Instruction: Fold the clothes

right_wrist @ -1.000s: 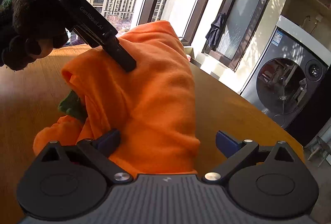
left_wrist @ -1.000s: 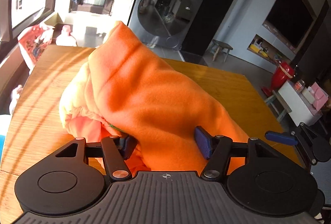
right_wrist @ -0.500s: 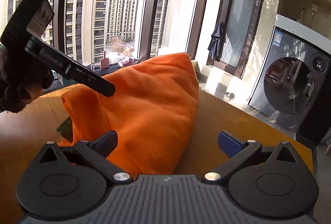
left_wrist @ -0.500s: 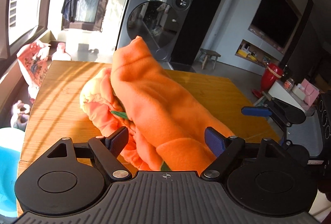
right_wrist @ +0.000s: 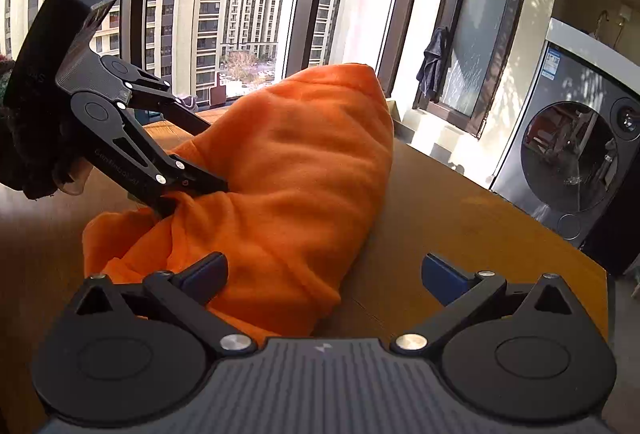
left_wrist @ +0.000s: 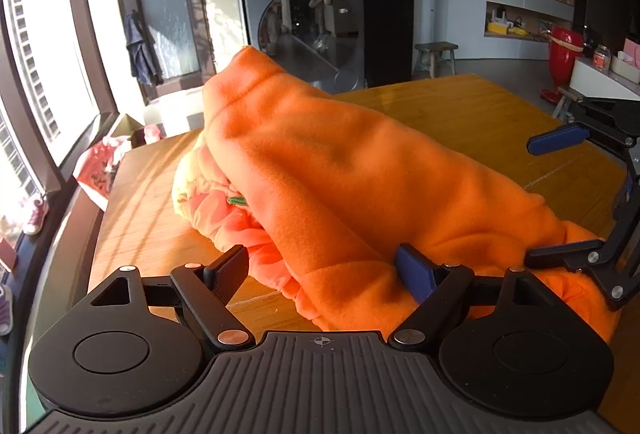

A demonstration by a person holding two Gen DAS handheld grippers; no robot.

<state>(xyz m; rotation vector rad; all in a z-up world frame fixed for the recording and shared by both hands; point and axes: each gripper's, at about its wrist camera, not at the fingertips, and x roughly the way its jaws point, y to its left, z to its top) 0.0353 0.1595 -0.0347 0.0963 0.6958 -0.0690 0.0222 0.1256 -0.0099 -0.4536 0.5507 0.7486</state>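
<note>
An orange fleece garment [left_wrist: 352, 169] lies bunched in a long heap on the wooden table [left_wrist: 472, 113], with a paler pink-orange lining and a bit of green showing at its left side. My left gripper [left_wrist: 326, 270] is open, with the garment's near edge lying between its fingers. My right gripper [right_wrist: 324, 272] is open at the garment's [right_wrist: 288, 177] near end, its left finger against the cloth. In the right wrist view the left gripper [right_wrist: 196, 157] shows with its jaws spread over the cloth. In the left wrist view the right gripper [left_wrist: 560, 193] shows open at the right.
A washing machine [left_wrist: 304, 9] stands beyond the table's far edge. Tall windows [right_wrist: 248, 5] run along one side. A red-and-white bag [left_wrist: 100, 169] sits off the table's left corner. A stool [left_wrist: 436, 57] and a red pot [left_wrist: 564, 61] stand on the right.
Both grippers have drawn closer together at the garment's near end. The garment's peak has sunk lower and the heap lies longer across the table.
</note>
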